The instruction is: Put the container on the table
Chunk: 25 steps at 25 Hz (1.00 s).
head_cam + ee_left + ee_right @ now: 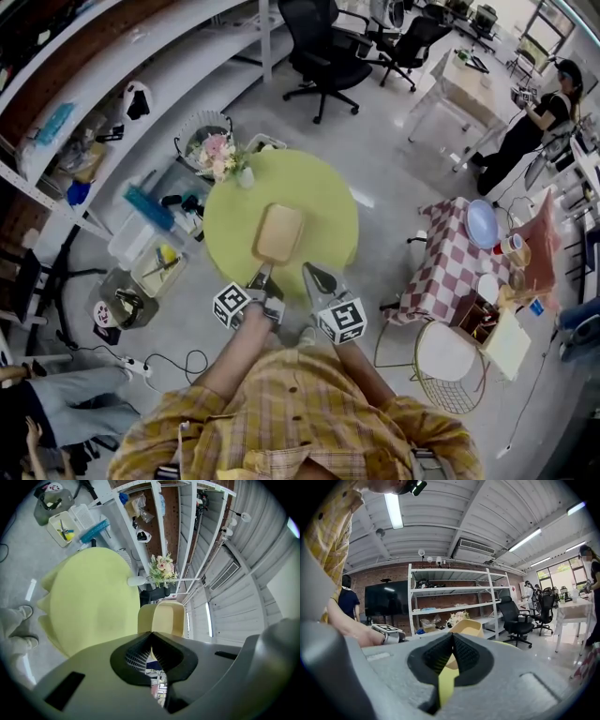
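The container [279,232], open side up, sits at the middle of the round table [323,202]; whether it rests there or is lifted I cannot tell. Its long axis runs from the near edge toward the far edge. The left gripper [262,278] has its jaws pinched on the near rim. The right gripper [314,274], just beside, is closed on nothing.

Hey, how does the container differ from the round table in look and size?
The container is pale tan, the table yellow-green. The container is a rounded rectangle, the table round. The container covers only a small part of the table top. Both are plain, single-coloured.
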Tool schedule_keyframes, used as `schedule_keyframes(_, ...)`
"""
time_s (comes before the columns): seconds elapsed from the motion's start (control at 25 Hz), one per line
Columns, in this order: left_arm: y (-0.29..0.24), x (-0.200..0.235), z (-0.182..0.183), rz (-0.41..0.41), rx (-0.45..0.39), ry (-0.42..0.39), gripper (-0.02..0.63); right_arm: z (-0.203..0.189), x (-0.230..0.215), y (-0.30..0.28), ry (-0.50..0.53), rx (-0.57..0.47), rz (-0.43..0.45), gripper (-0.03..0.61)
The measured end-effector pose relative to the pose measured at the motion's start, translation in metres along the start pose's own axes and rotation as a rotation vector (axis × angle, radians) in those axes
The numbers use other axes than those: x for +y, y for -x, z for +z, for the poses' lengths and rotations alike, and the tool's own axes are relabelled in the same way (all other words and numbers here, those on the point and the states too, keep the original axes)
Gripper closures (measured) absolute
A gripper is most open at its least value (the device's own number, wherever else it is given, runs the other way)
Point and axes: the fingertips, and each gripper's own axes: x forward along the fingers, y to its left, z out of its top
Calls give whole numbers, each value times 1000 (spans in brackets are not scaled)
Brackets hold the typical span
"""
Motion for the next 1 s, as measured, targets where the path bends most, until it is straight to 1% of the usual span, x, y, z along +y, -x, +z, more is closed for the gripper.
schedule_keyframes(0.24, -13, 16, 3, 24, 5, -18, 598, -2, -13, -2, -4, 15, -17, 581)
schedule_keyframes(0.36, -18, 26, 0, 43, 7, -10, 598, -4, -14, -3, -7, 17, -12, 581)
schedule_keyframes(0.52, -24, 29, 4, 42, -1, -22, 598, -6, -13, -5, -4, 21, -5, 581)
schedule_keyframes(0.72, -33, 37, 10, 41, -29, -3, 598, -7, -14, -9, -4, 23, 8, 581)
schedule_keyframes(0.84, -35, 46, 10, 61, -35, 12, 598, -7, -15, -10, -6, 26, 10, 581)
schedule_keyframes(1.0, -37, 57, 14, 85, -43, 13, 598, -7, -15, -10, -6, 28, 11, 581)
